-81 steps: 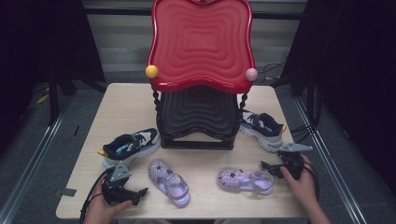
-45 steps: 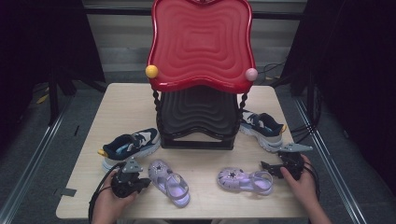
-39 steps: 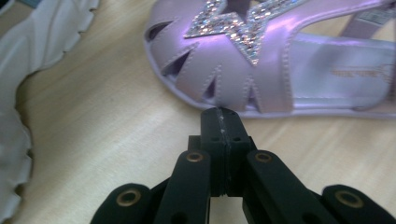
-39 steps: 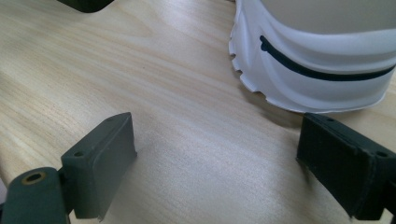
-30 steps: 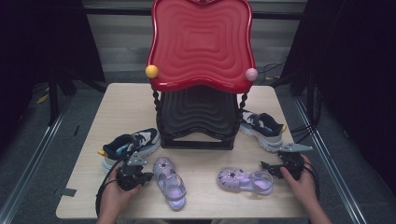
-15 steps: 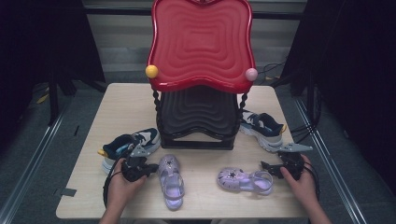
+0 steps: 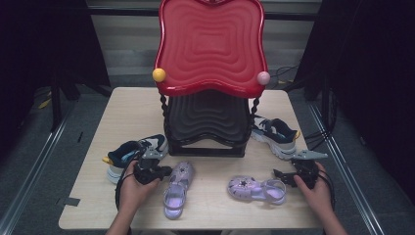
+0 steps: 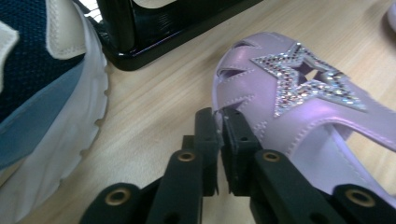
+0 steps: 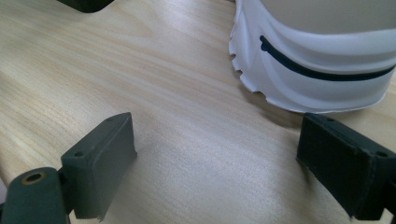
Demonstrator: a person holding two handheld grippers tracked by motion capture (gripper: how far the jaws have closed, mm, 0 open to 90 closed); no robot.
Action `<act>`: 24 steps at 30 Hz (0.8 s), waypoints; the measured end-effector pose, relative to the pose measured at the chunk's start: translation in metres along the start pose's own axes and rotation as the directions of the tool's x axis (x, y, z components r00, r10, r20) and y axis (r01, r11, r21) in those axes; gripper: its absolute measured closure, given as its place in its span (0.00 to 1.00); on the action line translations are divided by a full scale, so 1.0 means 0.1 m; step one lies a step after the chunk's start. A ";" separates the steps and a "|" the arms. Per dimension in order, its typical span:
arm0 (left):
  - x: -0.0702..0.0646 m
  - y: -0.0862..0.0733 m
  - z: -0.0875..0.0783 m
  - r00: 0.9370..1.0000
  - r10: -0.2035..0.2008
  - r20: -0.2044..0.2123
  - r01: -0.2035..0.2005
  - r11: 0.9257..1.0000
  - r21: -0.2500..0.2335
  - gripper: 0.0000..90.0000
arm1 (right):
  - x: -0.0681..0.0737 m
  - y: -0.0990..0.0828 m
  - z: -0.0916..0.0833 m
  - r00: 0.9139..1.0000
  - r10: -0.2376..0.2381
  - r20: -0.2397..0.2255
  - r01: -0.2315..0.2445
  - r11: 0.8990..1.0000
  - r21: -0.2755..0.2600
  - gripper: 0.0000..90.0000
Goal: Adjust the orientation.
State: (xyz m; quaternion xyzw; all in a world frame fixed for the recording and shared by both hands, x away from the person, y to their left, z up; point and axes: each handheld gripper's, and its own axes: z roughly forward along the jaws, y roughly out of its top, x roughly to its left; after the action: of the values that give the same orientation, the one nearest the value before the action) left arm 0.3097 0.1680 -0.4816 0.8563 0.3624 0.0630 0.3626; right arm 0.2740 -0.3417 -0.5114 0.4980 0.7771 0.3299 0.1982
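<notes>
Two purple star sandals lie on the wooden table (image 7: 127, 105). The left sandal (image 7: 175, 193) (image 8: 303, 107) points its toe toward the rack. My left gripper (image 7: 164, 171) (image 8: 219, 122) is shut with nothing between its jaws, and its tips touch the edge of that sandal's toe. The right sandal (image 7: 257, 189) lies sideways at the front right. Just right of its heel my right gripper (image 7: 286, 176) (image 9: 224, 154) stands open over bare wood, holding nothing. A navy sneaker (image 7: 131, 154) (image 8: 42, 93) sits left of the rack, and its mate (image 7: 275, 132) (image 9: 317, 65) sits to the right.
A tall rack with a red wavy top (image 7: 211, 44) and a black lower shelf (image 7: 208, 122) (image 8: 159, 28) stands mid-table between the sneakers. Dark cloth and cables surround the table. The front edge lies close behind both hands.
My left gripper has slid right from the table's front left up to the left sandal. That sandal has swung from slanting to nearly straight, toe toward the rack. The right gripper kept still.
</notes>
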 end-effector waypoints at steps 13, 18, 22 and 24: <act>-0.11 -0.18 -0.51 0.999 -0.039 0.038 0.040 0.999 -0.031 0.75 | 0.00 0.00 0.00 1.000 -0.006 -0.001 0.006 1.000 -0.002 0.12; -0.18 -0.17 -0.57 0.997 -0.043 0.058 0.043 0.999 0.008 0.72 | 0.00 0.00 0.00 1.000 -0.006 0.000 0.006 1.000 -0.003 0.12; -0.28 -0.11 -0.63 0.995 -0.035 0.092 0.033 0.999 0.014 0.69 | 0.00 0.00 0.00 1.000 -0.005 0.001 0.005 1.000 -0.002 0.12; -0.33 -0.09 -0.65 0.993 -0.031 0.113 0.030 0.999 0.014 0.65 | 0.00 0.00 0.00 1.000 -0.003 0.000 0.003 1.000 -0.001 0.12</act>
State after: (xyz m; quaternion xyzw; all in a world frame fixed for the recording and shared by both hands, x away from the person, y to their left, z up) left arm 0.2571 0.1876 -0.4352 0.8550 0.3549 0.0065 0.3783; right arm 0.2742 -0.3416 -0.5115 0.4968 0.7776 0.3302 0.1988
